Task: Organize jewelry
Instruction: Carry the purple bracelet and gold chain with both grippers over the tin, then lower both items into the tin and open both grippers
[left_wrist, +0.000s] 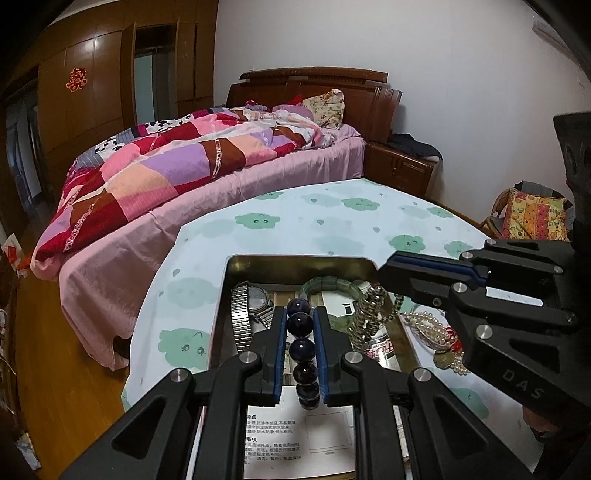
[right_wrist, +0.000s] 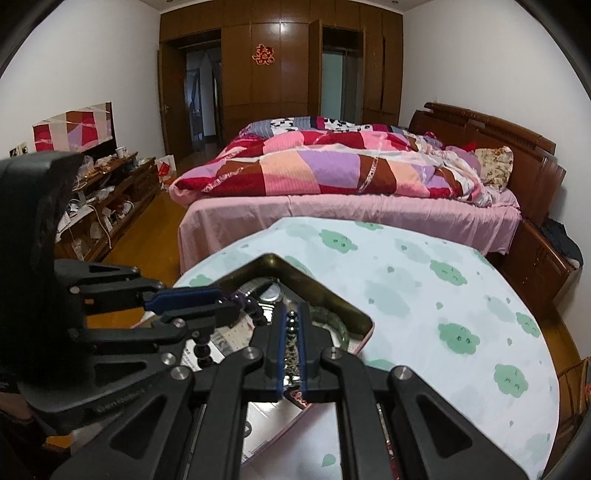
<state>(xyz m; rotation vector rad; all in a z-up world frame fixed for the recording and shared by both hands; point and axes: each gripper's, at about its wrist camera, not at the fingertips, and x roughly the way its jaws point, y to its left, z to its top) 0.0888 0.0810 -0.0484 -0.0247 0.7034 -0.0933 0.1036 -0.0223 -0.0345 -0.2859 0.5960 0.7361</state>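
Beads of the dark bracelet (left_wrist: 303, 347) were clamped in your left gripper (left_wrist: 300, 354) and the silver chain (right_wrist: 291, 350) in your tightly closed right gripper (right_wrist: 291, 354), both held over the metal tin (left_wrist: 295, 260), probably to lay them inside.

A round table (left_wrist: 332, 221) covered with a pale cloth printed with green cloud faces carries the things. On the cloth sits an open metal tin (left_wrist: 295, 264) with a brassy rim. Just beside the tin, to its right in the left wrist view, a heap of pearl strands (left_wrist: 430, 328) lies directly on the cloth.
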